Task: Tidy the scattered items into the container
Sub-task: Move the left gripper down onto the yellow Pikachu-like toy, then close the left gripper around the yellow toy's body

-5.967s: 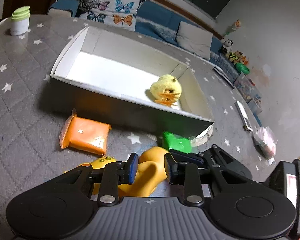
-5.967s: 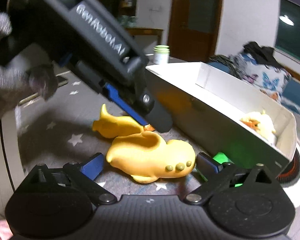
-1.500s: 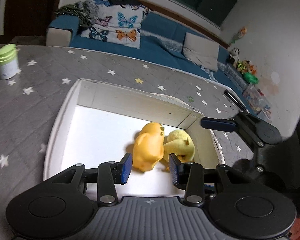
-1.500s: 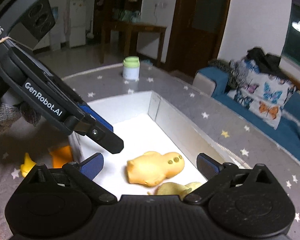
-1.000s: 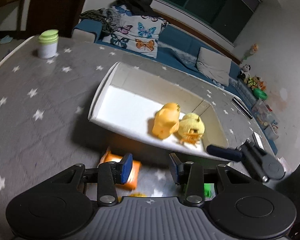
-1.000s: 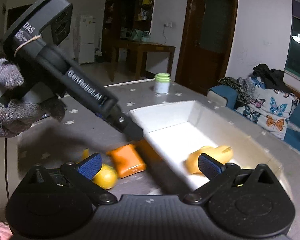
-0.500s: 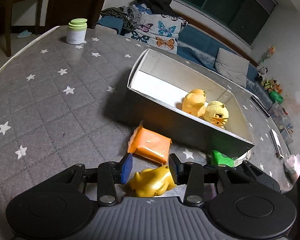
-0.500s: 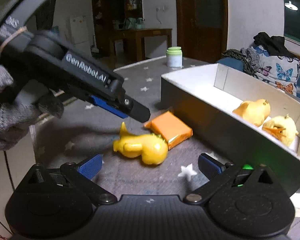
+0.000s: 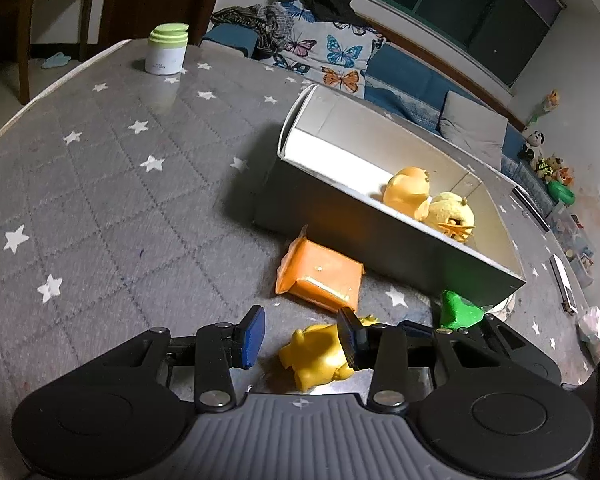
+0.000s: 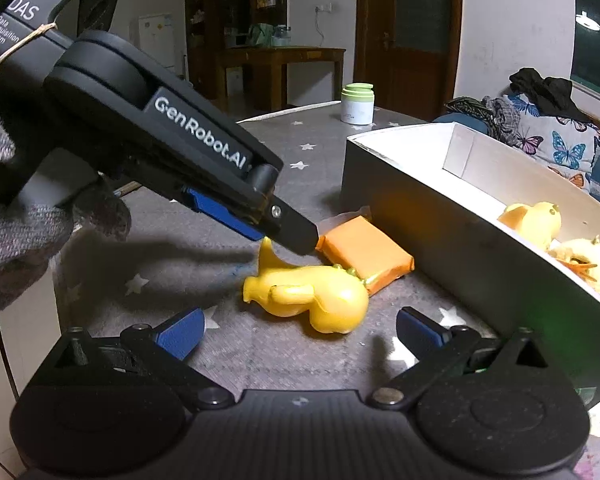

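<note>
Left hand-held gripper (image 9: 300, 338) hangs low over the yellow toy (image 9: 318, 354) lying on its side on the tabletop (image 9: 100, 200), jaws apart, one finger above the body. Right hand-held gripper (image 10: 298, 330) sits wide apart just short of the same toy. The risk: that glossy, rounded, rubbery body could squirt out of a narrow pinch, or the two tools could collide. The orange packet (image 9: 320, 274), soft and flat with a crimped edge, lies against the white cardboard box (image 9: 380, 236); two yellow toys (image 9: 406, 192) already sit inside. A green piece (image 9: 458, 312) lies by the box corner.
</note>
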`<action>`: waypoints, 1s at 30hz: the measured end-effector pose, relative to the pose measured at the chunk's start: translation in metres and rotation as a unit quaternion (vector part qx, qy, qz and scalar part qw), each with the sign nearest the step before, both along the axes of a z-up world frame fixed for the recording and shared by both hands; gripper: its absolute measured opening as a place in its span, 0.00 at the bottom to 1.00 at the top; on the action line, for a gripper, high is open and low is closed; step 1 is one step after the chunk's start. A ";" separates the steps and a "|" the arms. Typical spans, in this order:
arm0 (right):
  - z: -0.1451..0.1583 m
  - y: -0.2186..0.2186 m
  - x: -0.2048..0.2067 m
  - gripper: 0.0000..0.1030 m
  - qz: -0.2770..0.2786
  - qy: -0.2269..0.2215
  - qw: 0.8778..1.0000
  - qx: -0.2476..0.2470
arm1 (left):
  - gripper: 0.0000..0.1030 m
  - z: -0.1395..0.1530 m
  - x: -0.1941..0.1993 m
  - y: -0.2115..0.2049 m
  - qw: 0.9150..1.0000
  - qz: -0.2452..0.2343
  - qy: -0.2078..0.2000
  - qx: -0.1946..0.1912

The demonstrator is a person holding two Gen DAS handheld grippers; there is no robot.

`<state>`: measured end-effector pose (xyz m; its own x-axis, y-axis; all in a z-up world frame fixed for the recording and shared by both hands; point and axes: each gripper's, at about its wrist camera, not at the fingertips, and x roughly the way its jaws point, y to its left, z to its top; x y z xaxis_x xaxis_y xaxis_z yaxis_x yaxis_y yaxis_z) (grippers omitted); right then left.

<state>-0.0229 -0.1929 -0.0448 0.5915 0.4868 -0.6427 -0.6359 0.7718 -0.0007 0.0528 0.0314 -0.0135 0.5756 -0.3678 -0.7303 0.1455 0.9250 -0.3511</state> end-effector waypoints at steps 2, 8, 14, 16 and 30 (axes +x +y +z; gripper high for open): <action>0.000 0.002 0.000 1.00 -0.001 0.000 1.000 -0.001 | 0.41 -0.003 -0.001 0.001 1.000 0.001 0.005 -0.002; -0.003 0.005 -0.001 0.96 -0.003 0.000 1.000 -0.006 | 0.41 -0.007 -0.003 0.002 1.000 0.004 0.014 -0.014; -0.005 0.001 0.001 0.90 -0.011 0.008 1.000 0.001 | 0.41 -0.010 -0.005 0.002 0.999 0.006 0.024 -0.032; -0.006 0.000 0.001 0.86 -0.016 0.009 1.000 0.000 | 0.41 -0.012 -0.004 0.004 0.998 0.009 0.030 -0.046; -0.004 -0.013 -0.006 0.82 -0.038 0.004 0.999 0.009 | 0.41 -0.019 -0.003 0.012 0.992 0.039 0.065 -0.097</action>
